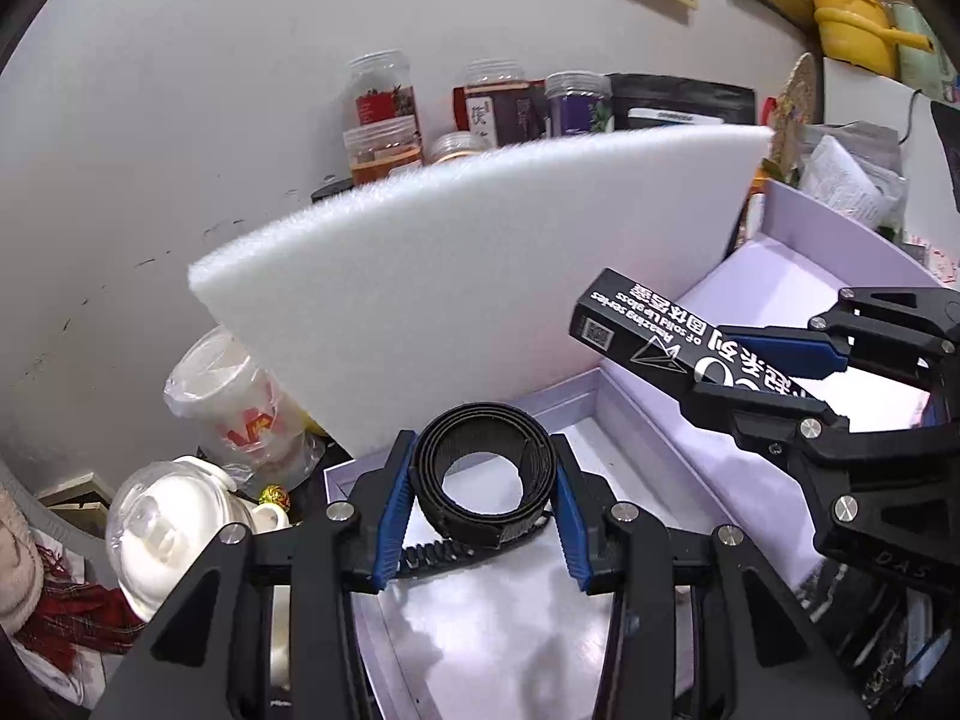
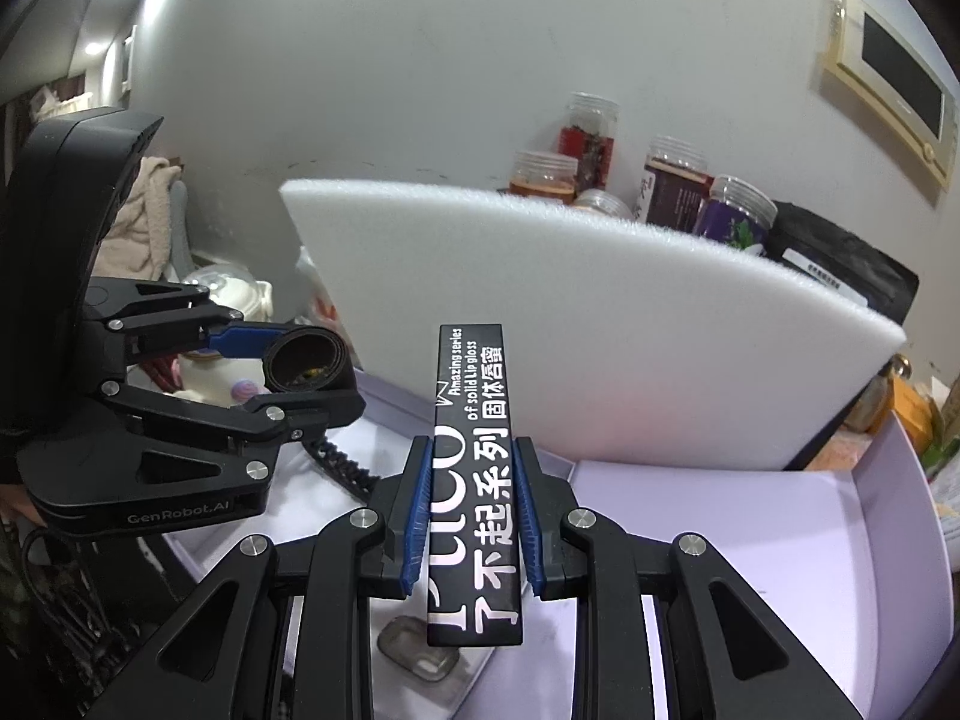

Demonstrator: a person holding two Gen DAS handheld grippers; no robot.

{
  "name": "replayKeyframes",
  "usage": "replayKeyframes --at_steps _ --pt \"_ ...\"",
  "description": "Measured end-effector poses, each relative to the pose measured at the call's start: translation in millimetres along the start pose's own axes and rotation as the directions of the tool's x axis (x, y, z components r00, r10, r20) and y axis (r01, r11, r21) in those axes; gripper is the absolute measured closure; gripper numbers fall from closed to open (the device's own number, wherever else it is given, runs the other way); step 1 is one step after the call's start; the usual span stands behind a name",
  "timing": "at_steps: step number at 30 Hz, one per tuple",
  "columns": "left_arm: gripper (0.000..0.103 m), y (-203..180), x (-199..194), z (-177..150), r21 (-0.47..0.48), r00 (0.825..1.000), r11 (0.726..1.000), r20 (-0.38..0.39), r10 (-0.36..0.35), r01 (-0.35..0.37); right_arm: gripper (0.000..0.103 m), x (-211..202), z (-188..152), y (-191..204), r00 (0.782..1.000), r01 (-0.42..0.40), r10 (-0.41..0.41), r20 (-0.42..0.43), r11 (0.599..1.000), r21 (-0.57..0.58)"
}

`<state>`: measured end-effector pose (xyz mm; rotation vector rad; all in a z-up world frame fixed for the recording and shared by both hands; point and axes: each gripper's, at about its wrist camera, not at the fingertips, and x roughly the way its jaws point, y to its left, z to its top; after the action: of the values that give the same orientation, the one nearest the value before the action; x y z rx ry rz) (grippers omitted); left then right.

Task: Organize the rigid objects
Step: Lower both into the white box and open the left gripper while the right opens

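Below, box (image 1: pixel 600 396) holds foam (image 1: pixel 480 276).

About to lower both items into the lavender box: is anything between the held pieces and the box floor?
Nothing visible blocks either. The left gripper holds the rolled strap over bare floor of the lavender box. The right gripper holds the black lip gloss box; a small clear item lies beneath its rear end.

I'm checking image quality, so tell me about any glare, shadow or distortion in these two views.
Left wrist view: fisheye bends the foam sheet edges; soft shadows fall in the white box.
Right wrist view: ceiling lights glare at top left; the black carton print stays sharp.
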<state>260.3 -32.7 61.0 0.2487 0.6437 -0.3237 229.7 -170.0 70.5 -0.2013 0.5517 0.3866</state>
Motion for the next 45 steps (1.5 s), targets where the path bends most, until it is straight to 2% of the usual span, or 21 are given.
replayKeyframes --at_steps 9,13,19,29,32,33,35,38,40,45 --pt "0.061 6 33 -2 -0.045 1.000 0.999 -0.022 0.001 -0.002 0.078 29 -7 -8 0.998 0.014 -0.013 -0.054 1.000 0.025" --pt "0.061 8 49 -7 -0.051 0.997 0.999 -0.072 -0.019 0.015 0.078 42 -10 -10 0.996 0.016 -0.014 -0.083 1.000 0.025" --pt "0.061 10 67 -11 -0.051 0.992 0.999 -0.127 -0.011 0.005 0.078 61 -16 -10 0.991 0.004 0.001 -0.136 0.999 0.037" --pt "0.061 7 85 -12 -0.056 0.984 0.998 -0.176 -0.012 0.002 0.077 76 -20 -11 0.980 0.025 -0.015 -0.199 0.999 0.047" --pt "0.061 7 85 -10 -0.058 0.986 0.998 -0.166 -0.019 0.010 0.077 78 -18 -10 0.979 0.033 -0.023 -0.201 0.998 0.049" --pt "0.061 9 85 -7 -0.056 0.987 0.998 -0.160 -0.020 0.011 0.075 80 -16 -10 0.978 0.042 -0.032 -0.206 0.998 0.049" --pt "0.061 8 83 -4 -0.053 0.988 0.999 -0.157 -0.018 0.009 0.061 83 -13 -7 0.977 0.056 -0.045 -0.209 0.997 0.049" --pt "0.060 6 81 -5 -0.039 0.987 0.999 -0.161 0.008 -0.015 0.047 77 -13 -8 0.978 0.065 -0.053 -0.203 0.997 0.052" --pt "0.057 5 75 -13 -0.039 0.987 0.999 -0.161 0.024 -0.031 0.041 71 -13 -8 0.977 0.084 -0.073 -0.199 0.995 0.048" --pt "0.028 4 67 -11 -0.071 0.989 0.997 -0.145 0.010 -0.020 0.041 61 -11 -14 0.977 0.100 -0.086 -0.194 0.993 0.064"
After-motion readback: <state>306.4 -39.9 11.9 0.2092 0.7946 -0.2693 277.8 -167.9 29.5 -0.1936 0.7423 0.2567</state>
